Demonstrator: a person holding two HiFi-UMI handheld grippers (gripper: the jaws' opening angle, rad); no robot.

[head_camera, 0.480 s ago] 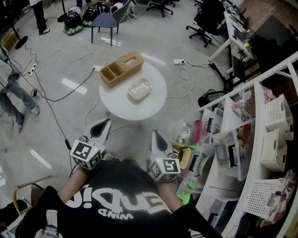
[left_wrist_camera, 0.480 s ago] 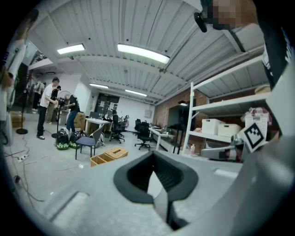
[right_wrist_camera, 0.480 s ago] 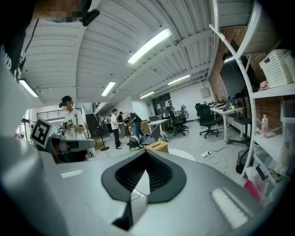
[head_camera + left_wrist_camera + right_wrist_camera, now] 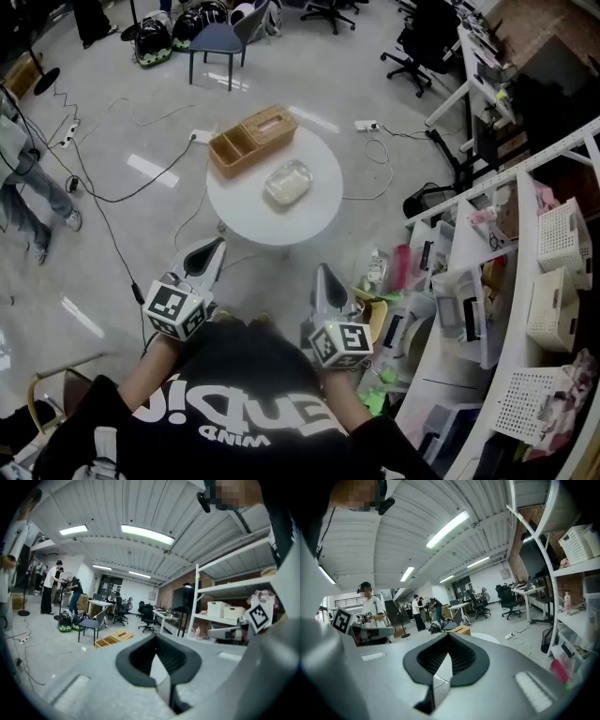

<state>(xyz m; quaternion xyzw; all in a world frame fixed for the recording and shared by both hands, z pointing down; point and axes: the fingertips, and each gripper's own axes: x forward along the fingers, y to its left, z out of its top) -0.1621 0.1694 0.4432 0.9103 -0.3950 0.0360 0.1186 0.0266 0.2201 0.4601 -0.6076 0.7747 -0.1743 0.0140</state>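
I hold both grippers close to my chest, above the floor and short of a round white table. The left gripper is shut with nothing in it, its jaws meeting at a point; the left gripper view shows the same. My right gripper is also shut and holds nothing. On the table stand a wooden two-part box at the far left edge and a clear lidded plastic container near the middle. Both grippers point toward the table and touch nothing.
A white shelf rack with baskets and clutter runs along the right. Cables and a power strip lie on the floor around the table. A blue chair and bags stand beyond. A person's legs are at the left.
Both grippers stay shut. The right gripper has shifted slightly down and to the right in the head view, and the table sits a little lower in that view.
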